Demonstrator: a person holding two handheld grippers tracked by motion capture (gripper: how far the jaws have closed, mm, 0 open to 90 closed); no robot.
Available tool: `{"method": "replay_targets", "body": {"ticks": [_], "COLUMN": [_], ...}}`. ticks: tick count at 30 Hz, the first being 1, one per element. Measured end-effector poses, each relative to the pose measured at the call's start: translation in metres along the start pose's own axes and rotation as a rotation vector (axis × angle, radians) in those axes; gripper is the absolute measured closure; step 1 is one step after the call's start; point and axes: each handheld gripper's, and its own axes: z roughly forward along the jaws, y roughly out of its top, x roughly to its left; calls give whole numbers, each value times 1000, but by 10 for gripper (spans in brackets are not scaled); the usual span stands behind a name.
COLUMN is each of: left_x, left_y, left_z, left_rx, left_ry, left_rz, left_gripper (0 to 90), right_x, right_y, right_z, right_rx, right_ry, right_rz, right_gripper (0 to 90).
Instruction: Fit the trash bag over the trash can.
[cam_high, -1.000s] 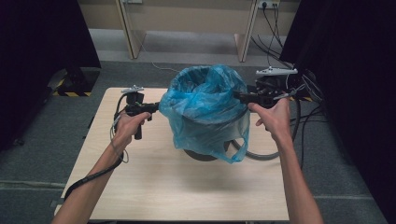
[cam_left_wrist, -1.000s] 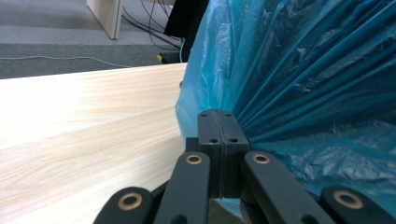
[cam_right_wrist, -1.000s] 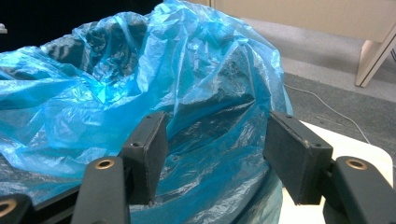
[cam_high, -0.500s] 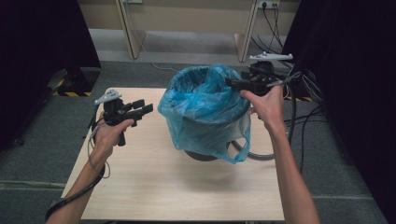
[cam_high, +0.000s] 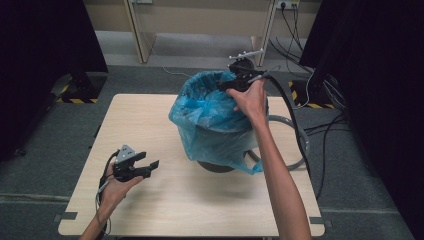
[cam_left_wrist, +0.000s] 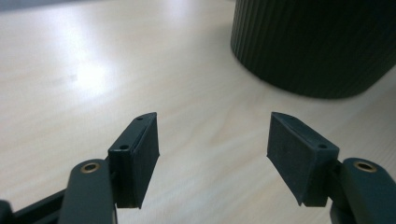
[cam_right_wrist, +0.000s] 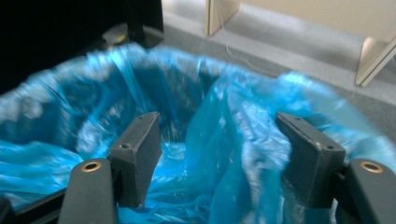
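A dark ribbed bin (cam_high: 217, 166) stands mid-table, lined with a crumpled blue plastic bag (cam_high: 215, 115) whose edge drapes over its rim. My left gripper (cam_high: 151, 168) hovers low over the wooden table (cam_high: 200, 210) at the front left, well apart from the bin. Its jaws have just been opening and nothing is between them (cam_left_wrist: 212, 140); the bin's wall (cam_left_wrist: 317, 46) lies ahead to the right. My right gripper (cam_high: 227, 85) is at the bag's far right rim. It is open over the bag's mouth (cam_right_wrist: 217, 144), having widened slightly, with blue plastic (cam_right_wrist: 224, 116) behind the jaws.
A grey hoop (cam_high: 295, 135) lies on the table right of the bin, with the right gripper's cable running over it. Loose cables (cam_high: 330, 125) trail on the floor at the right. Dark curtains flank both sides. A pale desk leg (cam_high: 137, 30) stands beyond.
My left gripper left the bag's left rim, dropped toward the table's front left and opened. My right gripper slid from the bag's right side to its far rim.
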Motion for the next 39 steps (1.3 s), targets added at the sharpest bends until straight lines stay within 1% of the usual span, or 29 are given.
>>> {"method": "replay_targets", "body": {"ticks": [3,4,8,10,11,13,14,16,17,18,20,21,22,24,25,26,27,28,29,31,32,34,36,37,38,39], "left_x": [3,4,5,7,8,8,8,8,8,7,6,6,5,6,6,6,6,6,6,6,6,6,6,6,6,6], "left_y": [-8,-9,-13,-16,-18,-22,-24,-28,-29,-29,-29,-29,-29,-29,-29,-29,-29,-29,-29,-29,-29,-29,-29,-29,-29,-29], "left_z": [4,5,6,8,10,13,14,16,18,18,19,19,20,20,20,20,20,20,20,20,20,20,20,20,20,20], "left_rx": [28,30,44,56,66,89,95,112,123,144,152,159,159,160,160,159,160,159,159,158,158,158,158,158,158,158], "left_ry": [2,6,12,20,18,14,16,24,32,39,40,42,43,41,42,43,43,43,44,45,46,46,46,46,47,47], "left_rz": [-4,-2,4,8,5,1,3,11,24,29,40,46,48,47,47,46,46,45,45,43,43,42,42,42,42,42], "left_gripper": [336,336,335,335,336,336,336,335,335,334,330,327,315,310,308,308,308,308,308,308,308,308,308,308,308,308], "right_x": [-2,-3,-4,-4,-4,-4,-4,-3,-3,-3,-3,-3,-3,0,1,4,8,12,16,28,36,46,53,55,56,56], "right_y": [-8,-12,-21,-22,-22,-22,-23,-24,-24,-24,-24,-23,-22,-18,-15,-12,-9,-7,-4,-2,-2,-3,-6,-7,-9,-11], "right_z": [13,19,31,32,33,35,37,40,42,42,44,43,41,30,23,16,9,4,-1,-7,-7,-4,4,10,16,24], "right_rx": [58,91,181,195,204,235,255,280,292,302,320,319,297,165,113,74,39,12,-2,4,11,33,72,94,114,147], "right_ry": [-1,4,8,18,18,18,21,9,7,7,12,18,27,63,84,100,107,120,142,193,211,203,200,189,170,140], "right_rz": [5,7,-2,-4,-6,-5,-8,-24,-24,-23,-17,-15,-6,39,51,50,38,18,0,-34,-56,-88,-105,-113,-120,-135], "right_gripper": [343,345,354,363,363,348,355,360,356,350,345,345,347,375,366,355,349,348,343,335,336,337,337,338,341,344]}}
